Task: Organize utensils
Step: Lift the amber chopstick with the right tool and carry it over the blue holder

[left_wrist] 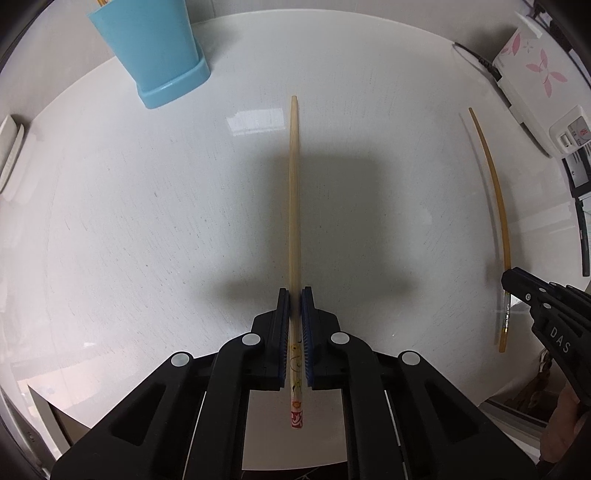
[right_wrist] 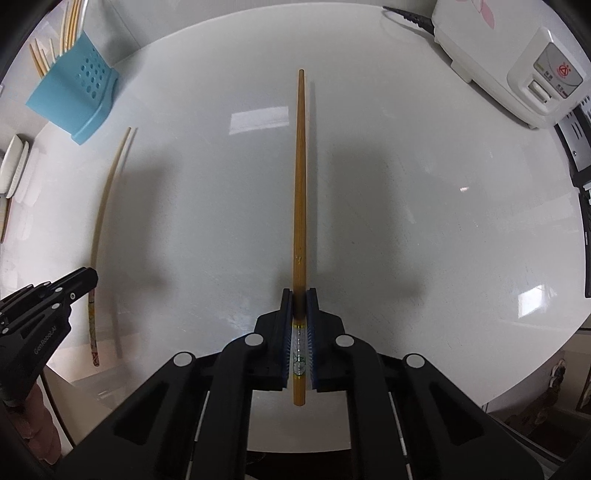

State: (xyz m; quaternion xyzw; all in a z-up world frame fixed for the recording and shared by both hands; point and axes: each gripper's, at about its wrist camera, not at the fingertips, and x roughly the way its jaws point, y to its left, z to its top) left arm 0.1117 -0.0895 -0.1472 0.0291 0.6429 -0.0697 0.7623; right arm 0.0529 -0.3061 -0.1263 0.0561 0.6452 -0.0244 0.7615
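Observation:
My left gripper is shut on a pale wooden chopstick with a red printed end, held above the white table and pointing forward. My right gripper is shut on a darker brown chopstick, also pointing forward above the table. Each view shows the other gripper and its chopstick at the side: the brown chopstick at the right, the pale chopstick at the left. A blue utensil holder stands at the far left; it holds several chopsticks.
A white rice cooker with pink flower print stands at the far right, its black cord on the table. A white object lies at the left edge. The round table's front edge is close below the grippers.

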